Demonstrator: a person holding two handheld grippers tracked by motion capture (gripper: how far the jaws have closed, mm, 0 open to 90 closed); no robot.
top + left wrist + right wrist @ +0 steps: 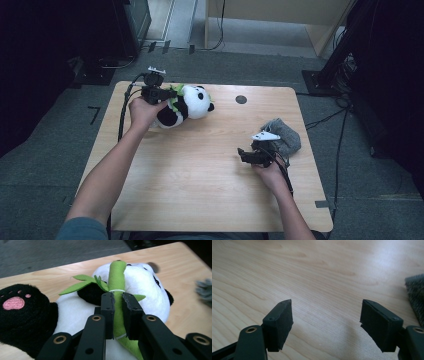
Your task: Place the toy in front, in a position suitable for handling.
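Panda plush (pixel 184 106) bamboo stalk (pixel 117 287) pinched by left gripper (pixel 118 305) fingers, right gripper (pixel 325 322) fingers apart, empty.

The surface (pixel 200 165) is pale wood with a visible grain, smooth and faintly shiny. The panda toy (pixel 150 290) is soft plush, fluffy black and white, with a flat pink patch on one paw. Its bamboo stalk (pixel 117 277) and leaves look like matt green felt. The left tongs (pixel 118 312) are matt black plastic with brass-coloured rivets. The grey cloth (pixel 285 136) looks rough and knitted.
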